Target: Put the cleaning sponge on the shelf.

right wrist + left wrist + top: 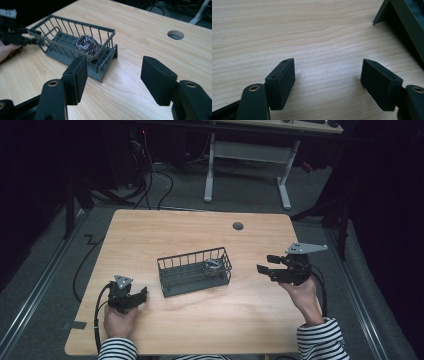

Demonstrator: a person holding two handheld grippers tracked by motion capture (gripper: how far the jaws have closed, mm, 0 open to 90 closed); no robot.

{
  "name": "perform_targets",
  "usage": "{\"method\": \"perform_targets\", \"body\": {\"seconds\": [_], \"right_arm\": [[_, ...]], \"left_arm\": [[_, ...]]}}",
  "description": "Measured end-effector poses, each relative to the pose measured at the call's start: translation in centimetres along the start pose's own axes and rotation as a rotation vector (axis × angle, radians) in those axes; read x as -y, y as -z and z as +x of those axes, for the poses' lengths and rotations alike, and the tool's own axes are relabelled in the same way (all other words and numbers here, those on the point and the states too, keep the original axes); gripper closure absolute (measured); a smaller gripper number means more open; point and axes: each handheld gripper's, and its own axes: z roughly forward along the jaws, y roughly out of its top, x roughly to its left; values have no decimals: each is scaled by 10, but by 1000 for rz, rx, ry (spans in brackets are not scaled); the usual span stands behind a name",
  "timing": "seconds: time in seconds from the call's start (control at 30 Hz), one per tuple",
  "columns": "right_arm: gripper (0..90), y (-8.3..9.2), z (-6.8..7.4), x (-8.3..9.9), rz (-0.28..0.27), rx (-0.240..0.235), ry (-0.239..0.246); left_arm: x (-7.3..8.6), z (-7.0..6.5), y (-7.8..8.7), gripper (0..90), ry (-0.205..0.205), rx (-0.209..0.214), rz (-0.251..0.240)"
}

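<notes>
A dark grey wire basket (176, 261) stands in the middle of the wooden table, and a ball of steel wool (214, 266) lies in its right end. In the right gripper view the steel wool (87, 45) sits behind the basket's rim (75, 22). My right gripper (265, 263) hovers to the right of the basket, pointed at it; its jaws (113, 72) are open with only table between them. My left gripper (142, 295) rests low at the basket's left, open (328, 75) over bare wood, and a basket corner (407, 20) shows beyond it.
A round cable hole (238, 226) sits in the table near its far edge. Beyond the table stands a white desk frame (210, 170), with cables on the floor. A person's hand (6, 51) holds the left gripper by the basket's far end.
</notes>
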Motion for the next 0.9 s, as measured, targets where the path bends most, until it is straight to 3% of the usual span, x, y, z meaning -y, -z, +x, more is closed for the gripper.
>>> {"method": "perform_targets", "body": {"seconds": [0.9], "right_arm": [[393,8,-2,54,3,-5,-72]], "left_arm": [[0,0,0,279,0,1,0]]}}
